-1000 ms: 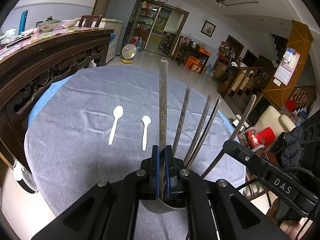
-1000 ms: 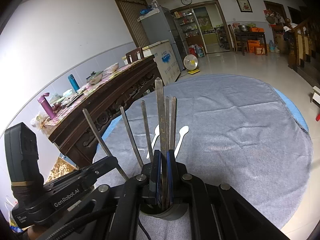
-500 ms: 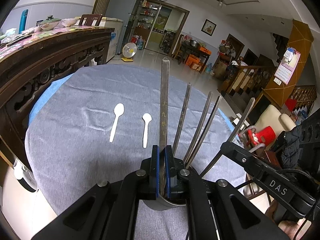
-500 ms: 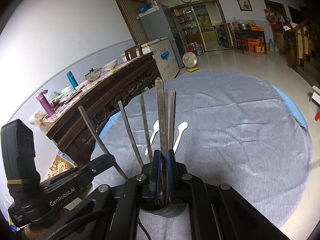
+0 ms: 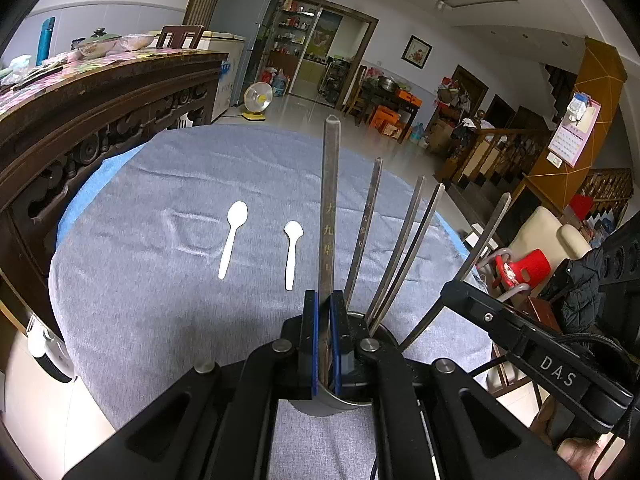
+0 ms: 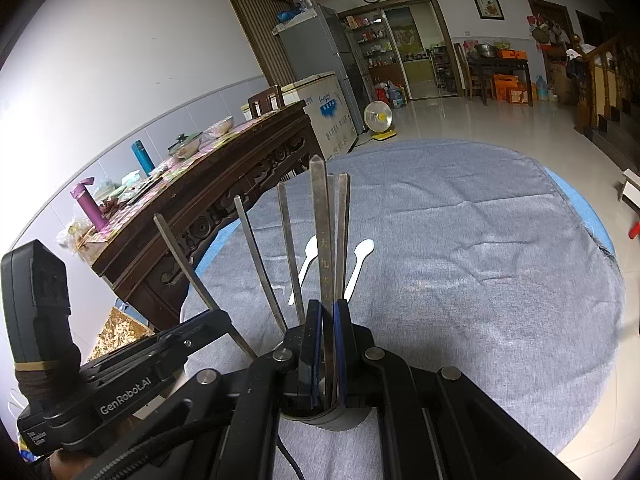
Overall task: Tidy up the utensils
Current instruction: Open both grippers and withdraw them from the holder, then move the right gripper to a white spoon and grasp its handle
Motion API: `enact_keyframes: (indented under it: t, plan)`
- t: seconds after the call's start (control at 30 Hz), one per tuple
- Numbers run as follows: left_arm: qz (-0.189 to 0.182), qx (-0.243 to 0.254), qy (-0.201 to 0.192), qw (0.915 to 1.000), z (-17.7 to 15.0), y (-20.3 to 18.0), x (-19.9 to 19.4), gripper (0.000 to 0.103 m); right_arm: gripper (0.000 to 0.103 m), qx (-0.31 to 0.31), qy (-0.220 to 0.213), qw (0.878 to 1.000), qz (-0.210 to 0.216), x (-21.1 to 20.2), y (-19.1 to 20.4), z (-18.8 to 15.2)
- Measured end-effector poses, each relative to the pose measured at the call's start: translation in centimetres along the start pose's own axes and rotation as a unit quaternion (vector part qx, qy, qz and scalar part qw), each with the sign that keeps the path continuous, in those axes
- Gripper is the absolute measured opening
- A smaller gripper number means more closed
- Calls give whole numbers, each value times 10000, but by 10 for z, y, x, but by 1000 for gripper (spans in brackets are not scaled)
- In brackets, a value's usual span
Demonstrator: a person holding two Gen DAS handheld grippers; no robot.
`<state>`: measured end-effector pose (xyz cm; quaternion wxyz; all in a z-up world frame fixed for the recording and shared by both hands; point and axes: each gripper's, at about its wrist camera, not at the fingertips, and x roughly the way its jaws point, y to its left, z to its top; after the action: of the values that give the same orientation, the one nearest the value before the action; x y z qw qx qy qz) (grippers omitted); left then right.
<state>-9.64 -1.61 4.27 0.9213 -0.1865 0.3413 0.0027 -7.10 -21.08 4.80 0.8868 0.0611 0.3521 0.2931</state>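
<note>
A metal cup [image 5: 340, 402] stands on the grey tablecloth [image 5: 160, 312] and holds several metal chopsticks. My left gripper [image 5: 324, 320] is shut on one upright chopstick [image 5: 329, 208] over the cup. My right gripper [image 6: 327, 328] is shut on another upright chopstick [image 6: 323, 232] over the same cup [image 6: 328, 416]. Each gripper shows in the other's view, the right gripper in the left wrist view [image 5: 520, 336], the left gripper in the right wrist view [image 6: 128, 372]. Two white plastic spoons [image 5: 232, 236] [image 5: 291, 252] lie flat beyond the cup.
A dark carved wooden sideboard [image 5: 80, 120] with bottles and bowls stands left of the round table. A red stool [image 5: 520, 268] and a cream chair [image 5: 548, 240] stand to the right. A small fan [image 5: 257, 98] stands on the floor behind.
Both grippers stay shut on their chopsticks over the cup. The views have shifted slightly; the spoons have not moved.
</note>
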Motion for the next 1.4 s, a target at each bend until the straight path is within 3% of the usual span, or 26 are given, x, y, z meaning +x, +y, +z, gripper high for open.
enact_keyframes:
  t: [0.27, 0.47, 0.53, 0.6, 0.8, 0.9, 1.0, 1.23, 1.4]
  plan:
    - [-93, -80, 43, 9999, -1, 4, -5, 5, 10, 94, 76, 9999, 122, 0, -3, -2]
    - [-83, -111, -12, 9999, 1, 8, -13, 7, 32, 219, 89, 9996, 159, -2, -10, -3]
    - [-47, -174, -61, 9998, 3, 12, -18, 27, 40, 276, 40, 9994, 185, -6, -13, -2]
    - [-25, -260, -131, 9996, 4, 17, -22, 43, 57, 326, -18, 9993, 183, -10, -17, -1]
    - [364, -566, -235, 9975, 14, 44, -23, 56, 59, 630, -219, 9975, 212, -26, -41, 1]
    - [722, -840, 45, 9938, 17, 67, -7, 63, 59, 928, -230, 9953, 171, -28, -63, 1]
    - [1048, -993, 530, 9881, 14, 87, 16, 63, 59, 1219, -106, 9925, 49, -23, -87, -3]
    - [1552, -952, 1476, 9721, 6, 112, 64, 63, 59, 2051, 596, 9769, -75, 9, -145, -24]
    - [1677, -860, 1771, 9660, 8, 119, 85, 63, 59, 2334, 1059, 9664, -176, 30, -173, -37]
